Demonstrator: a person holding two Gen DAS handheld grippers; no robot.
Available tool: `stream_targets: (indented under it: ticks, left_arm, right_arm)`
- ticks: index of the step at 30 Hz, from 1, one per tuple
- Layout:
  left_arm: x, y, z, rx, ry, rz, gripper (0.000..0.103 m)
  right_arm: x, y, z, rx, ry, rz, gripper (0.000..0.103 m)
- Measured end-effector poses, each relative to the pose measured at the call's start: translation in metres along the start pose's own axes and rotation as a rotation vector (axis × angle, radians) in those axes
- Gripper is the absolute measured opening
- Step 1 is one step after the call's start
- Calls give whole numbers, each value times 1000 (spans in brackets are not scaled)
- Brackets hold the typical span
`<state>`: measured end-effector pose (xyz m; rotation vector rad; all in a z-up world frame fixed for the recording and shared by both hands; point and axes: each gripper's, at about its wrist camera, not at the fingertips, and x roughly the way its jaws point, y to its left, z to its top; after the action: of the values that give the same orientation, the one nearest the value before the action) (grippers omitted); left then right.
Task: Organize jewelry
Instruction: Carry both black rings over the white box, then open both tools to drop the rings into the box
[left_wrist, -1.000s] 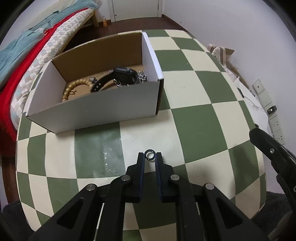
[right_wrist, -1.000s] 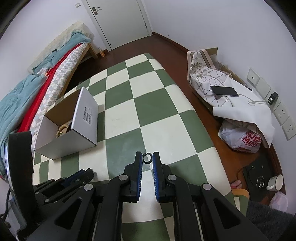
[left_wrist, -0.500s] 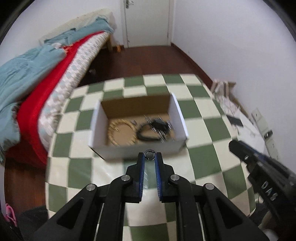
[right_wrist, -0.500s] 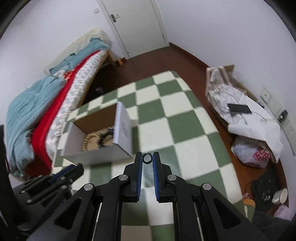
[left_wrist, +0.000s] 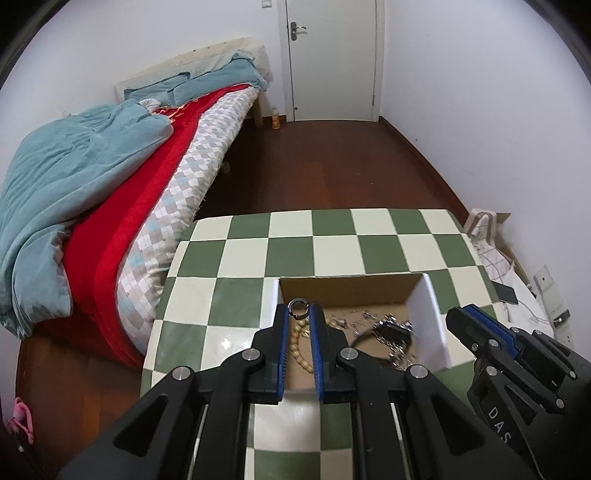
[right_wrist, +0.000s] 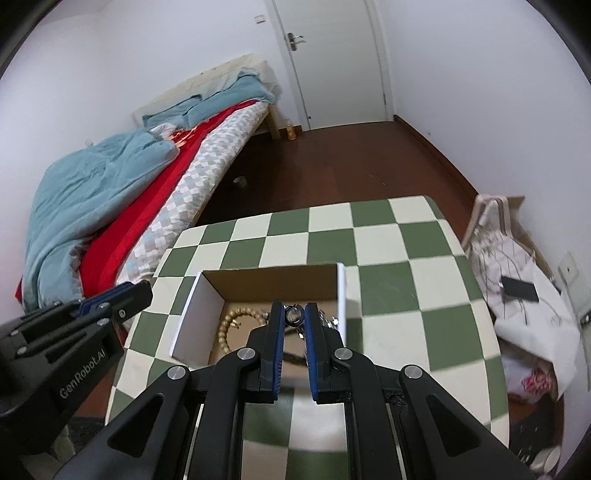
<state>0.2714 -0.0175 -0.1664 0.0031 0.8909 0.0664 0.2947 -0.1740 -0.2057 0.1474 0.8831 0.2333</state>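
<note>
Table: green-and-cream checked top (left_wrist: 332, 251) under both my grippers, bedroom behind it.
Left gripper (left_wrist: 299, 310): I see its jaws narrow, pinching a small silver ring (left_wrist: 298, 308) at the tips, above the box's near left corner.
Right gripper (right_wrist: 294, 314): jaws narrow too, clamped on a second ring (right_wrist: 294, 314), over the box's right half.
Box (right_wrist: 192, 314): open cardboard, white outside, on the table; inside lie a bead bracelet (right_wrist: 225, 328), a black strap piece (left_wrist: 391, 328) and a chain (left_wrist: 369, 315).
Beyond: bed (left_wrist: 110, 192) with blue quilt and red blanket at left, white door (left_wrist: 332, 59) at the far wall.
</note>
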Motion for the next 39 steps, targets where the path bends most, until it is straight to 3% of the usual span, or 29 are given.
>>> stream_targets:
  ticks: [12,23,26,27,28,29,30,31,32,33,36,39]
  left_arm:
    - [52,7,11,-69,117,-99,9]
    - [63,8,14,-132,171,-199,10]
    - [61,13,16,-159,166,-194,13]
    - [60,15,16,-164,165,-187,16]
    - [58,16,18,-165,162,-177,30]
    - [56,17,18,-164,155,-169,54]
    - [53,19,19,-165,146,-158,67]
    - [50,21,20,-167,137,-150,91]
    - [48,22,20,-166,129,-141,97]
    - [45,23,21,-160,124,-122,97]
    - [39,26,21,-131,123,-47,101]
    - [31,29,16,-101,108,19,102]
  right_arm:
    - [55,-2,20,-44,52,39,12]
    - [70,-8,18,-42,109,89,12]
    - [69,-7,17,-45,119,91,15]
    - [68,-7,17,-45,123,93,26]
    - [67,-7,17,-46,125,94,44]
    - [66,-7,17,-48,125,88,53]
    - [64,-7,17,-46,125,88,66]
    - [62,-8,17,-43,124,86,71]
    - [60,-8,17,-38,125,80,72]
    - [58,-9,18,-33,127,81,76]
    - [51,-12,17,-17,137,54,96]
    - [45,-13,15,-2,165,-10,99]
